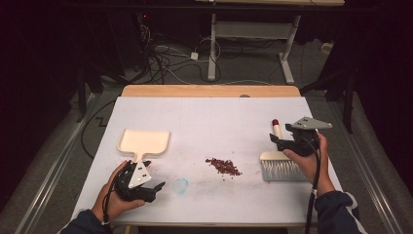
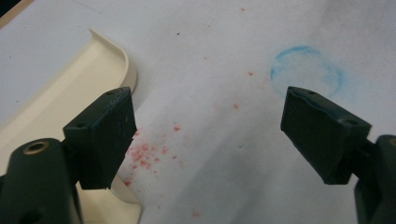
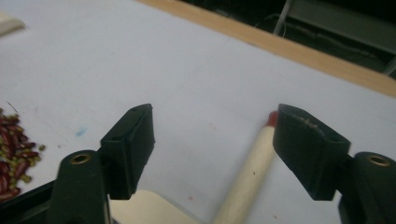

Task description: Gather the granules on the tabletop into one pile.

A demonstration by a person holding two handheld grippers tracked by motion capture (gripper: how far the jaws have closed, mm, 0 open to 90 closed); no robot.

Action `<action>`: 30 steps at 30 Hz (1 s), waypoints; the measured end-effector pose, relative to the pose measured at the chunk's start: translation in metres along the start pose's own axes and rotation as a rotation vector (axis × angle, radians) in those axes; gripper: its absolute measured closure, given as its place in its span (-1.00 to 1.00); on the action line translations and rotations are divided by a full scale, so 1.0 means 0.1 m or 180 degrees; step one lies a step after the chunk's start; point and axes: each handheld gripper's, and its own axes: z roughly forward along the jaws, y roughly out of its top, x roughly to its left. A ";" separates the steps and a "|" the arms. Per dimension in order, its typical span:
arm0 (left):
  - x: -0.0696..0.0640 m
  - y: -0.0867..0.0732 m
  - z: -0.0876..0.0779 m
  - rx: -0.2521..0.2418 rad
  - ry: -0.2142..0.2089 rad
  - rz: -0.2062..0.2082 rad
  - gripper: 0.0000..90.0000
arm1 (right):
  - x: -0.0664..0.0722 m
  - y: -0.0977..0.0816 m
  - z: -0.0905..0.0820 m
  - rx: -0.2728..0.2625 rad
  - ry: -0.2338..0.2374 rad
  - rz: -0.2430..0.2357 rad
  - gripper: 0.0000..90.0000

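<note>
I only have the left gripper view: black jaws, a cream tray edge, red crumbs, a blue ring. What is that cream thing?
Observer: A dustpan, lying flat on the white table, its handle toward the left gripper.
Operator: Where do the crumbs come from?
Observer: A pile of red and green bits sits mid-table, right of your blue ring.
Operator: Anything to sweep with?
Observer: A brush with pale bristles lies at the right, red-tipped handle pointing away.
Operator: Is it held?
Observer: No. The right gripper is open above its handle, without touching it.
</note>
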 end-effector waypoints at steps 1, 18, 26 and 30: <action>0.00 0.00 0.00 -0.0001 0.0000 -0.0005 -0.62 | 0.02 0.01 -0.03 -0.0028 -0.0008 -0.0011 -0.38; 0.00 0.00 -0.01 -0.0025 0.0008 0.0002 -0.62 | 0.41 -0.10 -0.46 -0.0561 -0.0023 -0.0270 -0.55; 0.02 0.03 0.01 -0.0072 0.0006 -0.0011 -0.62 | 0.57 -0.36 -0.56 -0.0598 -0.0082 -0.0518 -0.57; 0.02 0.03 0.01 -0.0093 0.0046 -0.0009 -0.62 | 0.64 -0.53 -0.58 -0.0635 -0.0059 -0.0473 -0.56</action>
